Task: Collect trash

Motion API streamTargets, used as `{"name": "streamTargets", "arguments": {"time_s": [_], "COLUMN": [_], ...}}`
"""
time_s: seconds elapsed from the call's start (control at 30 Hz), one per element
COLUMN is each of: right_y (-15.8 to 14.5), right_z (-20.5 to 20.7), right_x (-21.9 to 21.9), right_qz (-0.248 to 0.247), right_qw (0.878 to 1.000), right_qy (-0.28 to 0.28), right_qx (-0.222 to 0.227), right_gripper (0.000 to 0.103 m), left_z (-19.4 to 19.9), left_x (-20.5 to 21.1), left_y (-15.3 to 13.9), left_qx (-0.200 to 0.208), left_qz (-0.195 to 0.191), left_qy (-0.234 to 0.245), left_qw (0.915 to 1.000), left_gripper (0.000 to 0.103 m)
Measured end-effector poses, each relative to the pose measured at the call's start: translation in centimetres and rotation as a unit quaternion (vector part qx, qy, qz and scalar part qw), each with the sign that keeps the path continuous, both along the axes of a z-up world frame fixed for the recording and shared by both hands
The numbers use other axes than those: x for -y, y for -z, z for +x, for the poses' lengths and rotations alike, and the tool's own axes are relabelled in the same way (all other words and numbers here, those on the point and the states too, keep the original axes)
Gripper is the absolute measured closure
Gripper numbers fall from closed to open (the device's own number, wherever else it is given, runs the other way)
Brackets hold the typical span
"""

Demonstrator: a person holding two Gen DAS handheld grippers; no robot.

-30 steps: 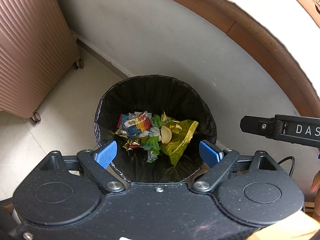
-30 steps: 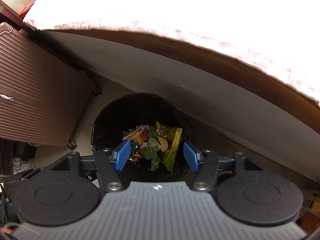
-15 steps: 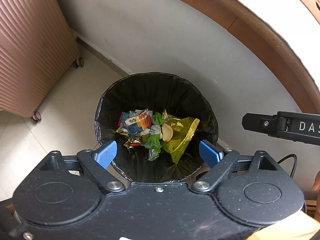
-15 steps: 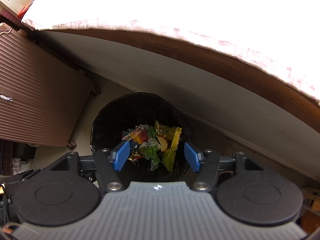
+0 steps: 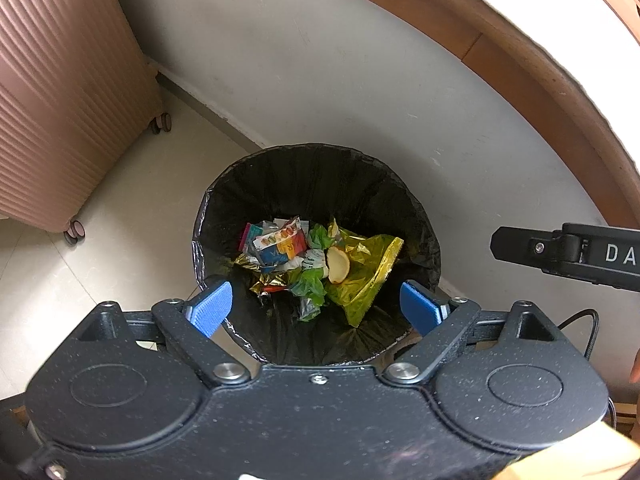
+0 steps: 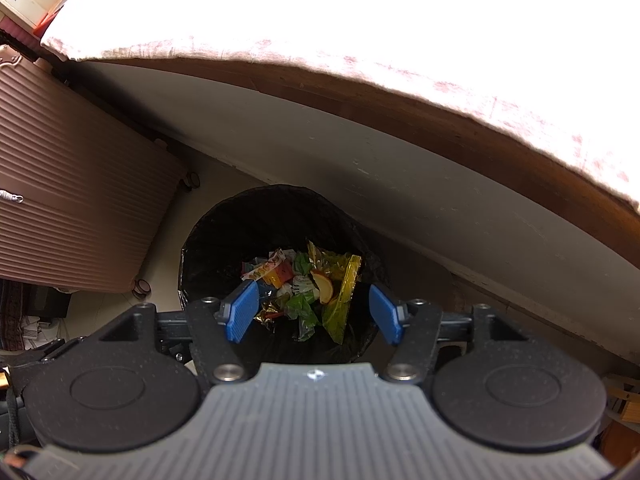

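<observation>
A round bin with a black liner (image 5: 320,172) (image 6: 224,236) stands on the floor against the wall. At its bottom lie several pieces of trash: a yellow foil bag (image 5: 368,276) (image 6: 340,304), green wrappers (image 5: 310,286), a colourful snack packet (image 5: 280,244) (image 6: 272,270) and an apple slice (image 5: 339,266) (image 6: 324,286). My left gripper (image 5: 316,308) hangs above the bin, pointing down, open, with nothing between its blue pads. Higher over the same bin, my right gripper (image 6: 314,312) is open and empty too. A black part of the right tool (image 5: 560,250) shows at the right edge of the left wrist view.
A pink ribbed suitcase on wheels (image 5: 60,92) (image 6: 72,200) stands left of the bin. A table edge with a white cloth (image 6: 360,40) (image 5: 540,20) overhangs the wall behind the bin. A black cable (image 5: 584,320) lies at the right. Pale floor tiles (image 5: 120,240) surround the bin.
</observation>
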State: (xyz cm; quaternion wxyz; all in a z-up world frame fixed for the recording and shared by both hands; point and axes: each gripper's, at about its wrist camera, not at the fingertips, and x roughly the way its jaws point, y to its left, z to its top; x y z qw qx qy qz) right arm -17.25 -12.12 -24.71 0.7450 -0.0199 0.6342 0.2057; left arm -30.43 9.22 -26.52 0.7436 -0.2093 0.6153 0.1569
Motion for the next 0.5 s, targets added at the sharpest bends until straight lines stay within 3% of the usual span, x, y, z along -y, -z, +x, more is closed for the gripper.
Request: {"name": "streamTargets", "arguments": {"time_s": [0.5], "right_y": [-0.11], "right_z": [-0.16], "right_x": [-0.17], "right_qz": [-0.003], "right_qw": [1.0], "right_qy": [0.01], "right_qx": [0.001], "right_gripper": [0.029], "left_z": [0.11], "left_x": [0.09], "left_y": [0.0], "left_qx": [0.006], "left_qz": [0.002], "left_qy": [0.009], "left_qw": [0.9999], "left_gripper": [0.013]}}
